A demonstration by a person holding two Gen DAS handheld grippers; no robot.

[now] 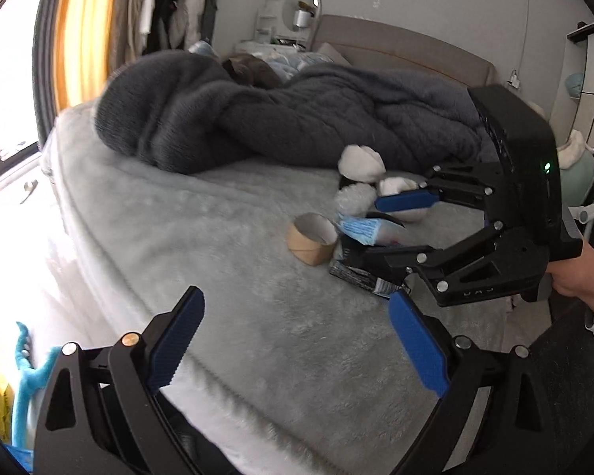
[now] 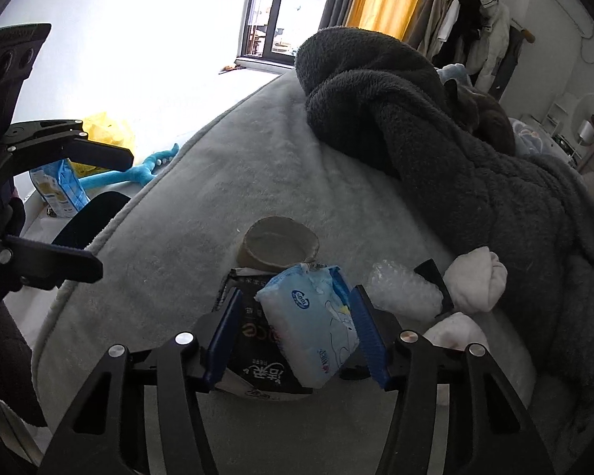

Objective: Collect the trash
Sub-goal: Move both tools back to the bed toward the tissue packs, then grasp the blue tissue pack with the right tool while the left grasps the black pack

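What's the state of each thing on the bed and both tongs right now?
Left tongs: open, empty, above the bed.
Right tongs: around the tissue pack, pads not clearly pressing it.
Tissue pack: opened, lying tilted on the black wrapper.
Black wrapper: flat, torn open.
Cardboard roll: empty, on its side.
Bubble wrap: crumpled.
Blanket: bunched up.

The bed (image 2: pixel 202 198) cover is light grey and fluffy, the blanket (image 2: pixel 475 166) dark grey. The tissue pack (image 2: pixel 313 328) is pale blue and white, the cardboard roll (image 2: pixel 277 247) brown, the flat wrapper (image 2: pixel 253 352) black with white writing, the fingers (image 2: pixel 366 332) blue
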